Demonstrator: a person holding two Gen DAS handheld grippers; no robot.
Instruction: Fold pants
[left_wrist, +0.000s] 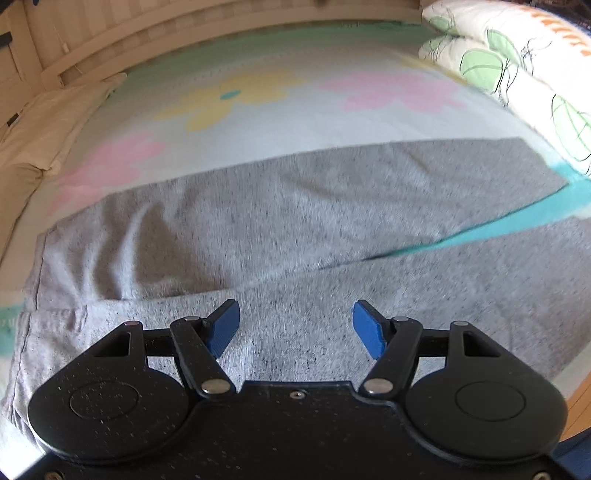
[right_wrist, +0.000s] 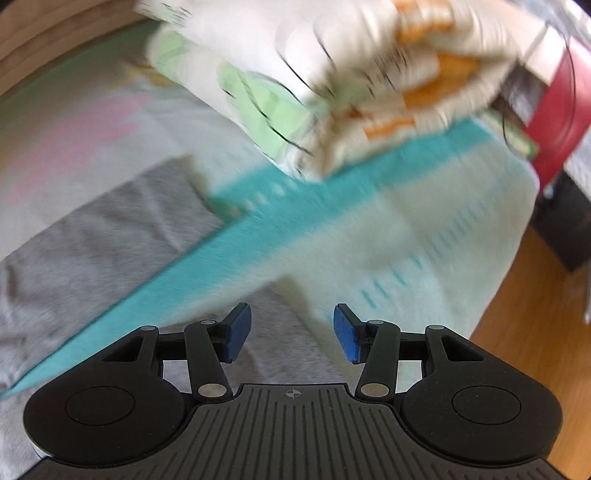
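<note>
Grey pants (left_wrist: 295, 221) lie spread flat on the bed, waistband at the left, two legs running right with a teal gap between them. My left gripper (left_wrist: 295, 328) is open and empty, hovering over the near leg by the crotch. In the right wrist view the pants (right_wrist: 110, 236) show as two grey legs, one far left, one just under the fingers (right_wrist: 236, 332). My right gripper (right_wrist: 291, 332) is open and empty above the near leg's hem end. This view is motion-blurred.
The bed sheet (left_wrist: 258, 110) is pale with pink and yellow flowers and a teal stripe (right_wrist: 295, 206). A folded floral quilt (right_wrist: 332, 81) lies at the far right; it also shows in the left wrist view (left_wrist: 517, 55). A beige pillow (left_wrist: 44, 125) is left. Wooden floor (right_wrist: 535, 314) is right of the bed.
</note>
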